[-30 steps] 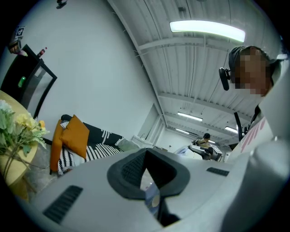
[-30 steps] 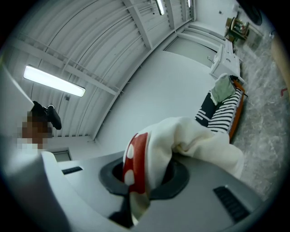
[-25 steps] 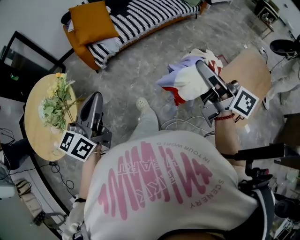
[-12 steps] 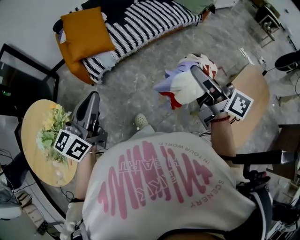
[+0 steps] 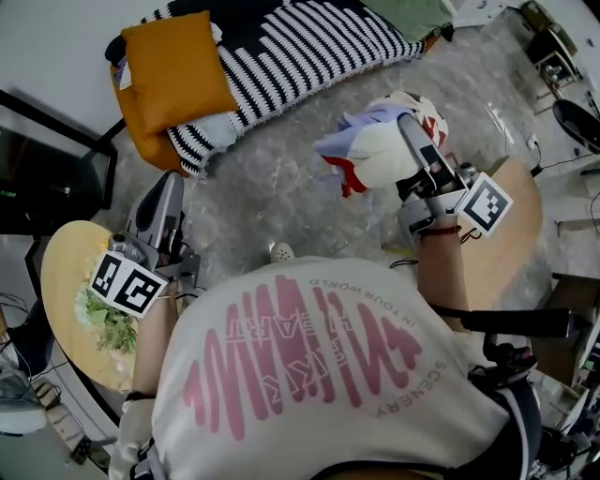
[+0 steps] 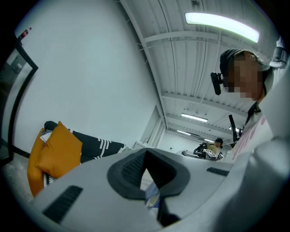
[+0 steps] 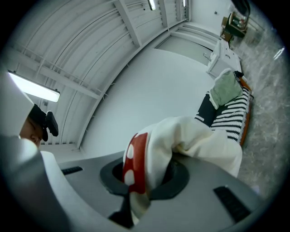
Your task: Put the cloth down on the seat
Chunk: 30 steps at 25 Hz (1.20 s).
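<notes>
My right gripper [image 5: 407, 127] is shut on a bunched cloth [image 5: 375, 155], white with a red white-dotted part and a lavender part, held in the air over the grey floor short of the seat. In the right gripper view the cloth [image 7: 181, 140] bulges out between the pads of that gripper [image 7: 145, 176]. The seat is a sofa with a black-and-white striped cover [image 5: 300, 42] at the top of the head view, also showing in the right gripper view [image 7: 229, 120]. My left gripper [image 5: 169, 183] hangs at the left, jaws shut with nothing in them [image 6: 147, 174].
An orange cushion [image 5: 173, 66] lies on the sofa's left end and a green one [image 5: 412, 14] at its right. A round wooden table [image 5: 61, 272] with flowers [image 5: 108, 323] stands by my left arm. A wooden tabletop [image 5: 511, 234] stands right. A dark frame [image 5: 47, 169] is at the left.
Both grippers have moved toward the sofa, which now sits nearer in the head view. The cloth stays pinched in the right gripper. The round table has slid lower left.
</notes>
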Motion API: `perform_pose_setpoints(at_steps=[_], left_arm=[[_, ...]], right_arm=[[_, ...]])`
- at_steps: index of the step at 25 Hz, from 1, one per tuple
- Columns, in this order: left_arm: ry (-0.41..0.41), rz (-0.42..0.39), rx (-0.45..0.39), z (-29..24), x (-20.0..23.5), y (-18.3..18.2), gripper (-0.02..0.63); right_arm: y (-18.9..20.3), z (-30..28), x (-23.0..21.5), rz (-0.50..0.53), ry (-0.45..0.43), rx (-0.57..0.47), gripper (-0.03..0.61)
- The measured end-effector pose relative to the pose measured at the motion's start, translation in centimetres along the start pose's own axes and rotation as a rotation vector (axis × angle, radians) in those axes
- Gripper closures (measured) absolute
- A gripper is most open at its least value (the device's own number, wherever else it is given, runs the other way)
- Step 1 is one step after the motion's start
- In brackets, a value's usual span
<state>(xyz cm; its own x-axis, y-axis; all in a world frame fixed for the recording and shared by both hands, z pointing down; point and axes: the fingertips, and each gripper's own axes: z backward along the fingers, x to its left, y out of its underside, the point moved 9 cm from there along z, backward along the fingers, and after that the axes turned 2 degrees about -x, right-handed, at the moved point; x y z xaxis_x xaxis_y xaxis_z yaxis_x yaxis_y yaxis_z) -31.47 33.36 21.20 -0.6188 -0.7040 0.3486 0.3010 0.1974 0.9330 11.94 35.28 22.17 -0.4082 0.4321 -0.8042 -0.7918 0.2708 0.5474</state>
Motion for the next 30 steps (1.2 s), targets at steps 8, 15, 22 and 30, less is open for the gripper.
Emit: perform_pose_setpoints(at_steps=[8, 15, 22, 30], left_arm=[[-0.021, -0.007, 0.03, -5.3, 3.0, -0.8, 0.604], [-0.035, -0.005, -0.003, -11.2, 5.0, -0.8, 0.604], [-0.126, -0.017, -0.05, -15.1, 6.3, -0.4, 0.604], [-0.358, 0.058, -0.053, -21.9, 11.8, -1.8, 0.604]], right_arm=[[-2.1, -6.3, -2.4, -0.031, -0.017, 0.03, 0.526], [-5.7, -12.7, -6.2, -0.022, -0.08, 0.094, 0.526], [-9.0, -19.8, -9.8, 0.026, -0.15, 0.225, 0.526], [-14.3, -36.0, -17.6, -0.035, -0.194, 0.329, 0.526]])
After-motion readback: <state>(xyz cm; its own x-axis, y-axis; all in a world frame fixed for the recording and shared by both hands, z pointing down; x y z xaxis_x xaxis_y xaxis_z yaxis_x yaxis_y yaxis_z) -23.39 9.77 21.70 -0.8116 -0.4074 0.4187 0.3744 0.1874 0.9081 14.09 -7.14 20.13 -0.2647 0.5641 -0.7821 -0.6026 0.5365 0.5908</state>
